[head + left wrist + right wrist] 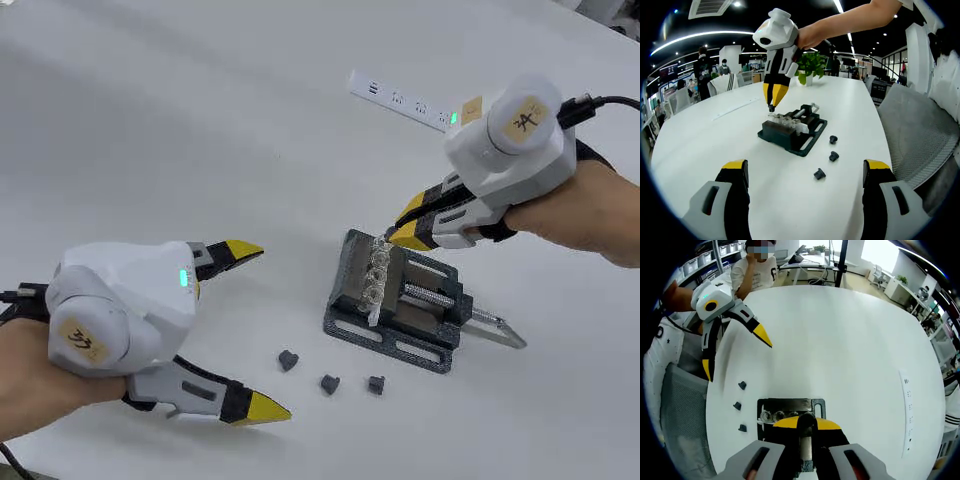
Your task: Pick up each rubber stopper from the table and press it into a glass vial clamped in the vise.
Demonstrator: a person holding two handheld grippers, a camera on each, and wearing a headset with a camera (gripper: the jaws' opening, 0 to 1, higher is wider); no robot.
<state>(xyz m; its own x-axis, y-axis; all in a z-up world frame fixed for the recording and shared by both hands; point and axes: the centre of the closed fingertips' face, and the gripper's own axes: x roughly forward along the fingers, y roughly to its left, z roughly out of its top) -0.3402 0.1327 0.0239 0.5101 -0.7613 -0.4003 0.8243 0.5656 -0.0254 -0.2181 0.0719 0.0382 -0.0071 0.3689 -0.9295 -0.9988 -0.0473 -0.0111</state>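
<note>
A dark vise [400, 305] on the white table clamps a row of glass vials [377, 272]. Three dark rubber stoppers [330, 383] lie loose in front of it. My right gripper [393, 236] hovers right over the far end of the vial row, shut on a dark stopper [807, 421], with its tip [772, 105] just above a vial [774, 117]. My left gripper [258, 330] is wide open at the lower left with nothing between its fingers, a short way from the loose stoppers [833, 156].
A white power strip [405, 102] lies at the far side of the table. The vise's screw handle [495, 328] sticks out to the right. A grey mesh chair [920, 140] stands by the table edge, and people sit in the background.
</note>
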